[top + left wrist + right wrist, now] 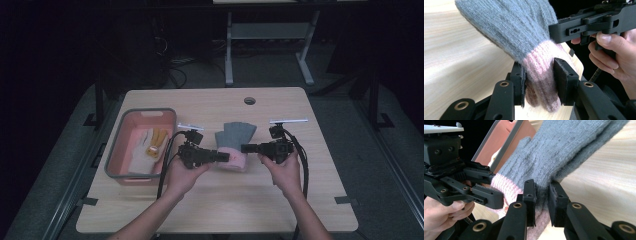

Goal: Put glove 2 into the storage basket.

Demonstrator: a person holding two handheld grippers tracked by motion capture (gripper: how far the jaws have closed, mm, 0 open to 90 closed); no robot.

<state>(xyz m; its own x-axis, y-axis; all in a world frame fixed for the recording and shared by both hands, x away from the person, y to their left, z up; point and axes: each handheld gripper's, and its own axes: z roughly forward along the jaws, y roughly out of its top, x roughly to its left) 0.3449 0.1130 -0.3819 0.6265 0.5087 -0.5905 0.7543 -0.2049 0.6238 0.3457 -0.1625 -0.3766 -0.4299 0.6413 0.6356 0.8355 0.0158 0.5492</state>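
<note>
while both grip the glove [234, 145] | left gripper [226, 157] fingers clamp pink cuff | right gripper [245, 148] fingers clamp cuff

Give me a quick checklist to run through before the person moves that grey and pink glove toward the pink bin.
1. Left tongs clamp the glove by its pink cuff: ok.
2. Right tongs pinch the same glove at the cuff end, from the opposite side: ok.
3. Glove fully lifted off the table: cannot tell; its grey part seems to hang just above the wood.
4. Pink bin within reach, beside the left hand: ok.
5. Room in the bin: ok, though a white and yellow glove lies inside.
6. Cables free of the glove: ok.
</note>
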